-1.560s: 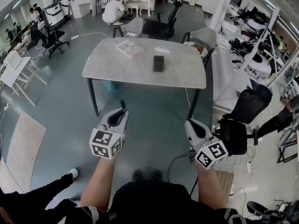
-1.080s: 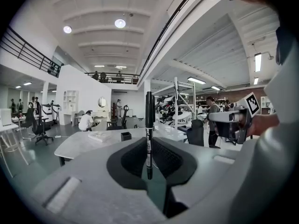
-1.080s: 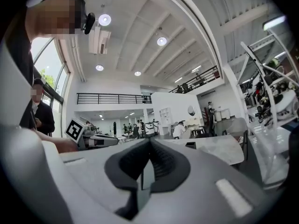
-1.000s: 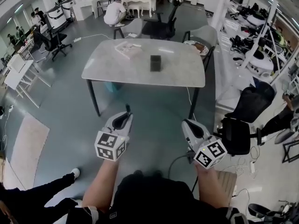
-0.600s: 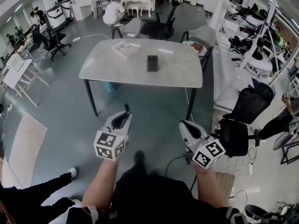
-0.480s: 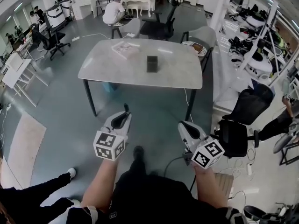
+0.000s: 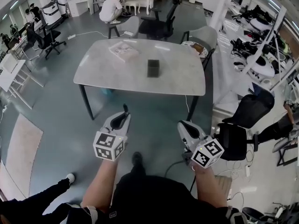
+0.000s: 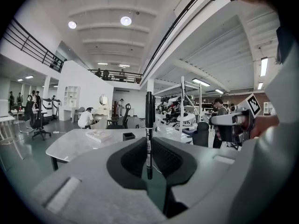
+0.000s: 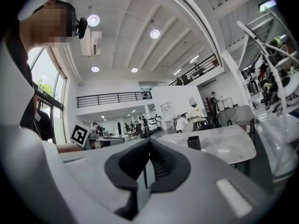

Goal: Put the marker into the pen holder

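Observation:
A black marker (image 8: 149,125) stands upright between the jaws of my left gripper (image 8: 148,148), which is shut on it. In the head view its cap (image 7: 124,108) pokes out above the left gripper (image 7: 117,121). The pen holder (image 7: 153,68), a small black box, stands near the middle of the grey table (image 7: 107,71), well ahead of both grippers. It also shows far off as the pen holder (image 8: 128,136) and the pen holder (image 9: 193,143). My right gripper (image 7: 186,129) is held at the right, and in its own view my right gripper (image 9: 148,146) is shut with nothing in it.
A flat white box (image 7: 124,51) lies on the table's far left. Chairs (image 7: 156,27) stand behind the table, and a black office chair (image 7: 240,120) is close on the right. A person (image 7: 111,8) crouches far back. Someone's leg (image 7: 37,199) shows at bottom left.
The table has come a little nearer and shifted in the head view as the person walks towards it. Both grippers keep their places in view; the marker stays held.

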The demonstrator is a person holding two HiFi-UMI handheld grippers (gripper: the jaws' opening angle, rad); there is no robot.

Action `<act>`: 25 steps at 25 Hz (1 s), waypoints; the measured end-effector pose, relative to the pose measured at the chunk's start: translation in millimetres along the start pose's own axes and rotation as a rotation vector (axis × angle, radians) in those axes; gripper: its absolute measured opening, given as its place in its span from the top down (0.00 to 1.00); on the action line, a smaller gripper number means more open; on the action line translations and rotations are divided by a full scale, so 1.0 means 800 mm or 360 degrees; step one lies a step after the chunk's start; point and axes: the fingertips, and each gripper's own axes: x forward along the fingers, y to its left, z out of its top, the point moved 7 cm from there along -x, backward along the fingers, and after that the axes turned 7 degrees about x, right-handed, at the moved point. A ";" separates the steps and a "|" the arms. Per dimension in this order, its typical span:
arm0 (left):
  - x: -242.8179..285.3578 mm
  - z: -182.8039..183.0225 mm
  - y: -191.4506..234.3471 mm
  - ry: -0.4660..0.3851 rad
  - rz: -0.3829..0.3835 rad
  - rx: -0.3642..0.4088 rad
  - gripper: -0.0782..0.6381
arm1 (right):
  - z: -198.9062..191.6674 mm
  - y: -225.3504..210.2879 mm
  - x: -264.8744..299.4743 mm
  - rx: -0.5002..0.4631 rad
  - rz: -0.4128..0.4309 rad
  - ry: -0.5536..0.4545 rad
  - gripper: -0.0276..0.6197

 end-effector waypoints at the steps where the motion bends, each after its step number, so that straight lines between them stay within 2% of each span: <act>1: 0.010 -0.001 0.011 0.0001 -0.0002 0.0002 0.83 | 0.001 -0.006 0.014 0.0002 -0.0001 0.0008 0.95; 9: 0.078 0.002 0.104 0.0013 -0.0035 -0.0043 0.83 | 0.022 -0.034 0.125 0.0034 -0.0017 0.0067 0.95; 19: 0.118 -0.002 0.202 0.0007 -0.0073 -0.0072 0.83 | 0.036 -0.043 0.241 0.0053 -0.0050 0.0120 0.95; 25: 0.130 -0.012 0.241 0.0007 -0.0123 -0.0065 0.83 | 0.033 -0.038 0.288 0.0049 -0.0073 0.0138 0.95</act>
